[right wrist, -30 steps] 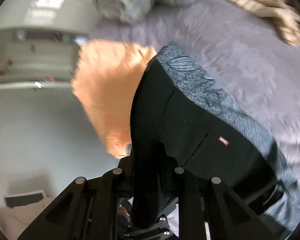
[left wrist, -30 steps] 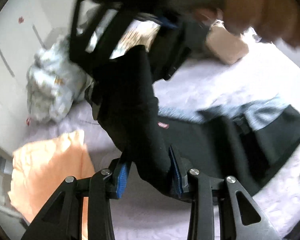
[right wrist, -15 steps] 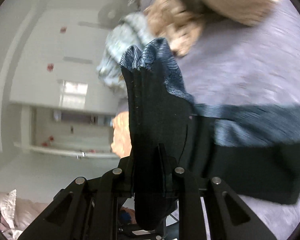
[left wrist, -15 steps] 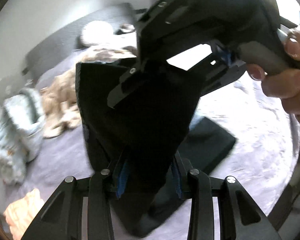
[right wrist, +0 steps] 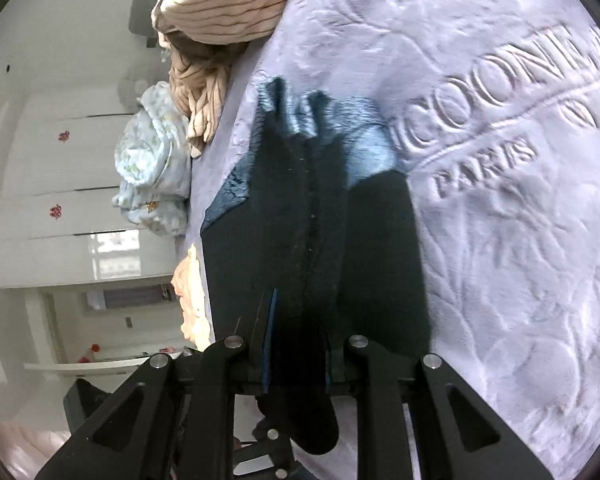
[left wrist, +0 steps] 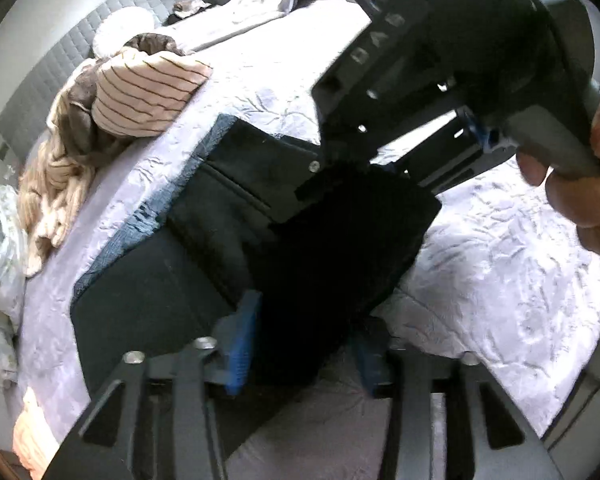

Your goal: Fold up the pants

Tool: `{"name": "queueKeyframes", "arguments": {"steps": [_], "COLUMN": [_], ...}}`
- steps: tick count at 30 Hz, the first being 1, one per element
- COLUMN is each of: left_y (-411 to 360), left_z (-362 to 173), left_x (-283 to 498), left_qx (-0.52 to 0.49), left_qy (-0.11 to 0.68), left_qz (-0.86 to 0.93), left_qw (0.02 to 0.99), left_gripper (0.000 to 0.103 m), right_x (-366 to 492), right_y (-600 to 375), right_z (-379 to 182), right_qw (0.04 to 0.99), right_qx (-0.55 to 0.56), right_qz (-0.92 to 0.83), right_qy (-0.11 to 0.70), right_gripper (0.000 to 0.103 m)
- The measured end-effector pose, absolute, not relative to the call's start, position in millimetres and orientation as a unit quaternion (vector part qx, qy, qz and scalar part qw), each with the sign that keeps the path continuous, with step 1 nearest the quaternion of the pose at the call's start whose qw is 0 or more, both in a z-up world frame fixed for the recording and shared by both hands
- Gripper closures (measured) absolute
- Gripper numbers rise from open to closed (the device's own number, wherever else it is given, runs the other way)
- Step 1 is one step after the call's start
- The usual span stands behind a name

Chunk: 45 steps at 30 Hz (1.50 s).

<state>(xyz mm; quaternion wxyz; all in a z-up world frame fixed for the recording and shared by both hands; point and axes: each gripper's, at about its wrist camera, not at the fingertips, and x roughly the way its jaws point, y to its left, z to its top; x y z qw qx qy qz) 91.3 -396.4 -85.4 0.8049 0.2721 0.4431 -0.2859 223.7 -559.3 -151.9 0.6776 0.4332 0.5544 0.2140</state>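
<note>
The black pants (left wrist: 160,292) with a blue patterned waistband (left wrist: 140,220) lie on the lilac bedspread (left wrist: 500,272). My left gripper (left wrist: 304,344) is shut on a fold of the pants and holds it above the bed. My right gripper (right wrist: 296,344) is shut on another part of the pants (right wrist: 300,232), whose waistband (right wrist: 340,120) points away. The right gripper also shows in the left wrist view (left wrist: 380,168), just beyond the lifted fold, held by a hand (left wrist: 580,184).
A heap of striped beige clothes (left wrist: 132,96) lies at the bed's far left, also in the right wrist view (right wrist: 220,12). A pale floral bundle (right wrist: 152,168) and an orange cloth (left wrist: 32,432) lie at the bed's edge. White cupboards (right wrist: 60,200) stand beyond.
Both grippers have swung over the bed with the pants still gripped. The lifted part has come down, and more of the pants now lies flat on the bedspread.
</note>
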Motion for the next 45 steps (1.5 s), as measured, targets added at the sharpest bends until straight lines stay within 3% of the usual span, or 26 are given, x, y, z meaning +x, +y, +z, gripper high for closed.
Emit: {"name": "queueKeyframes", "arguments": {"steps": [1,2,12,22,31,34,43,45], "left_y": [-394,-387,-290,-200,-192,-193,-191,-191], "left_z": [-83,-81,-30,-58,-82,-84,-85,-86], "left_x": [91,93,116,172,174,178,180,181], "left_qx": [0.265,0.26,0.175,0.065,0.041,0.051,0.052,0.054], "left_qy": [0.45,0.453,0.477,0.578,0.614,0.616,0.622,0.624], "left_qz": [-0.289,-0.285,-0.216,-0.097,-0.099,-0.095,-0.096,-0.094], "left_qw": [0.802,0.804,0.834,0.808,0.782,0.781,0.776,0.774], "left_gripper": [0.04,0.04,0.039,0.039,0.039,0.021,0.021,0.01], "right_x": [222,220,189,214,210,202,199,198], "right_y": [-560,-562,-559,-519,-496,-499,-496,-497], "right_z": [-151,-147,-100,-56,-98,-100,-97,-96], "right_qw": [0.677,0.68,0.744,0.803,0.773,0.773,0.777,0.778], "right_qx": [0.432,0.428,0.305,0.192,0.116,0.123,0.113,0.119], "right_qz": [0.212,0.206,0.109,0.088,0.047,0.042,0.031,0.033], "right_qy": [0.556,0.558,0.585,0.558,0.623,0.621,0.618,0.616], "right_gripper": [0.081,0.081,0.072,0.072,0.072,0.072,0.071,0.071]}}
